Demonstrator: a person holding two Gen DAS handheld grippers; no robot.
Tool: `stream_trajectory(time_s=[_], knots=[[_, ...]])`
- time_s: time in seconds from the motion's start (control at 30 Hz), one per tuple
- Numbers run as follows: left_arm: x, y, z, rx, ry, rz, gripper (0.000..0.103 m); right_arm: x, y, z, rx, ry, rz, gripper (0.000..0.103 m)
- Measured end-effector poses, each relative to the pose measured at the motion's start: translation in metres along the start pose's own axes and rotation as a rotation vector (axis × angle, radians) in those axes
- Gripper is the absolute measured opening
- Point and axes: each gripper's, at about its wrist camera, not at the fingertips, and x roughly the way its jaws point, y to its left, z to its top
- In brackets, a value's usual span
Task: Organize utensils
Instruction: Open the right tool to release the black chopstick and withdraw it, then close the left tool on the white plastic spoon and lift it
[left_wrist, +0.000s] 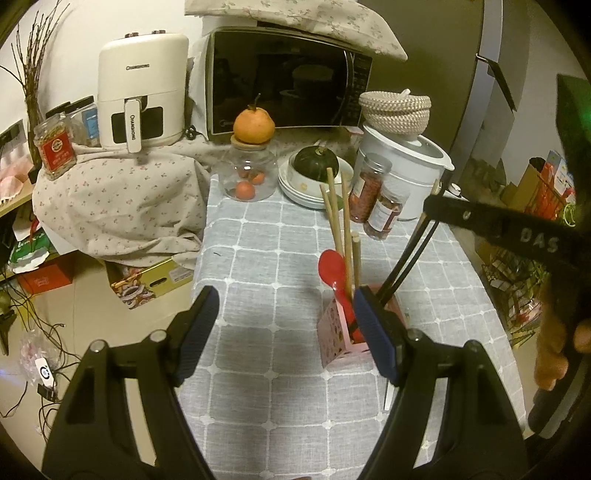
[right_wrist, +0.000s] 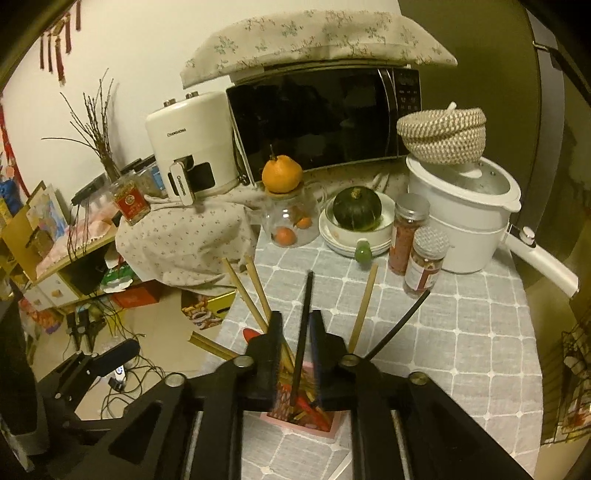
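The pink holder (left_wrist: 341, 332), near on the table (left_wrist: 258, 258), already held wooden chopsticks (left_wrist: 345, 229) and a red spoon (left_wrist: 334, 273). The right gripper (right_wrist: 295, 332) clamped a black chopstick (right_wrist: 304, 314) going in; the left gripper (left_wrist: 284, 328) gaped empty.

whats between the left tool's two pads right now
Only bare grey checked tablecloth; the left wrist view shows it. The pink utensil holder stands just beyond the right-hand pad, outside the gap.

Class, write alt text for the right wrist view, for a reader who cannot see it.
The right gripper pinches a black chopstick standing in a pink square utensil holder on a grey checked tablecloth, among wooden chopsticks and a red spoon. Behind stand spice jars, a white pot, a green squash and a black microwave.
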Motion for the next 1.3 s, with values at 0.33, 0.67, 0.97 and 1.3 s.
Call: stream_trajectory(time_s=[0.33,0.67,0.97,1.3], knots=[[-0.003,-0.013,-0.001,0.010,-0.001,-0.007,0.081,-0.050,-0.018,-0.012,0.008,-0.075,0.027,0.055],[0.001,-0.036,-0.026,0.059,0.043,-0.025,0.083,-0.079,-0.075,-0.050,0.046,-0.076,-0.035,0.067],[0.030,-0.059,-0.060,0.120,0.145,-0.074,0.083,-0.066,-0.117,-0.092,0.077,-0.047,-0.098,0.077],[0.071,-0.089,-0.097,0.140,0.223,-0.206,0.082,-0.021,-0.137,-0.125,0.016,0.151,-0.233,0.078]])
